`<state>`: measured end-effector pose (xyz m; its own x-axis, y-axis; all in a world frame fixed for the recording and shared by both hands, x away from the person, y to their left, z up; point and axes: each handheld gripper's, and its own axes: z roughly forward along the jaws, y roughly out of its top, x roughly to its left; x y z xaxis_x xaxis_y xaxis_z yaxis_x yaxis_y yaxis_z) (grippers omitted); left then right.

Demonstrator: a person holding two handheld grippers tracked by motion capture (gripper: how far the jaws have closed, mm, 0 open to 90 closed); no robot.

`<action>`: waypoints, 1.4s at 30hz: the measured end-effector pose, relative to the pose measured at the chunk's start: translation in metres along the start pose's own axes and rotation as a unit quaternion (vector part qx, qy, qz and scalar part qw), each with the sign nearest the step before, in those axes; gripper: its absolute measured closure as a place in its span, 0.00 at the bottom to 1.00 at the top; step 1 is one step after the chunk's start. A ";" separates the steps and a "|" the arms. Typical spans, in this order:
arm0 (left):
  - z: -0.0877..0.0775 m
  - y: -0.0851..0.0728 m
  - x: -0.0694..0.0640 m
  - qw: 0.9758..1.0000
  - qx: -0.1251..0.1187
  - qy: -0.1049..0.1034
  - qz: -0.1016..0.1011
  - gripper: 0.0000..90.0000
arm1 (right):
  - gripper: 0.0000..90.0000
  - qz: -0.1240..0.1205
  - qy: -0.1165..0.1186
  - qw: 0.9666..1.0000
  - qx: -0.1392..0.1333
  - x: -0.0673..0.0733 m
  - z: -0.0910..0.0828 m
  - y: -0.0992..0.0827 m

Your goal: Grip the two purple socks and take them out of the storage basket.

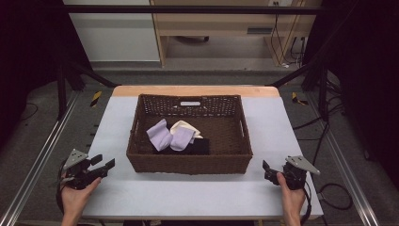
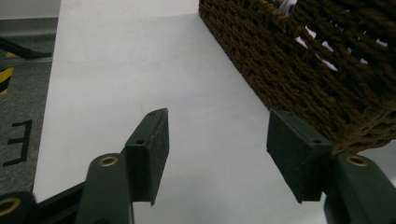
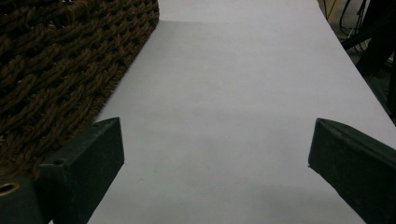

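Observation:
A brown woven basket (image 1: 189, 165) stands in the middle of the white table (image 1: 188, 193). Inside it lie a lavender cloth (image 1: 164, 135), a cream cloth (image 1: 184, 126) and a dark cloth (image 1: 200, 147). My left gripper (image 1: 103, 163) is held in a hand at the table's front left, open, with nothing between its jaws; its own view shows the basket's corner (image 2: 327, 79) close on the right of the left gripper (image 2: 217, 154). My right gripper (image 1: 266, 168) is held at the front right, also open and empty, and in its view the basket wall (image 3: 60, 65) lies left of the right gripper (image 3: 217, 163).
Metal rails (image 1: 37, 160) run along both sides of the table. Cables (image 1: 334, 190) trail on the floor at the right. A wooden cabinet (image 1: 221, 23) stands behind the table. Bare white tabletop lies in front of the basket and along both its sides.

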<state>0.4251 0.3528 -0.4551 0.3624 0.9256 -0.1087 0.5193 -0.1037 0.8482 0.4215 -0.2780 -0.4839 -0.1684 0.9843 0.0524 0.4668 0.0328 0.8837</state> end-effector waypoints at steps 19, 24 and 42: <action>-0.019 0.025 -0.013 0.999 -0.053 -0.006 0.008 0.48 | 0.04 0.010 -0.006 1.000 0.005 -0.001 0.001 -0.001; -0.024 0.030 -0.018 0.998 -0.060 -0.006 0.012 0.48 | 0.04 0.011 -0.010 1.000 -0.002 0.000 0.000 -0.001; -0.027 0.072 -0.035 0.994 -0.095 -0.034 0.036 0.49 | 0.04 0.010 -0.011 1.000 0.000 0.000 0.000 -0.001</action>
<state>0.4290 0.3226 -0.3763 0.4476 0.8912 -0.0740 0.3365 -0.0912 0.9372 0.4212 -0.2779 -0.4851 -0.1392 0.9885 0.0598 0.4696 0.0127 0.8828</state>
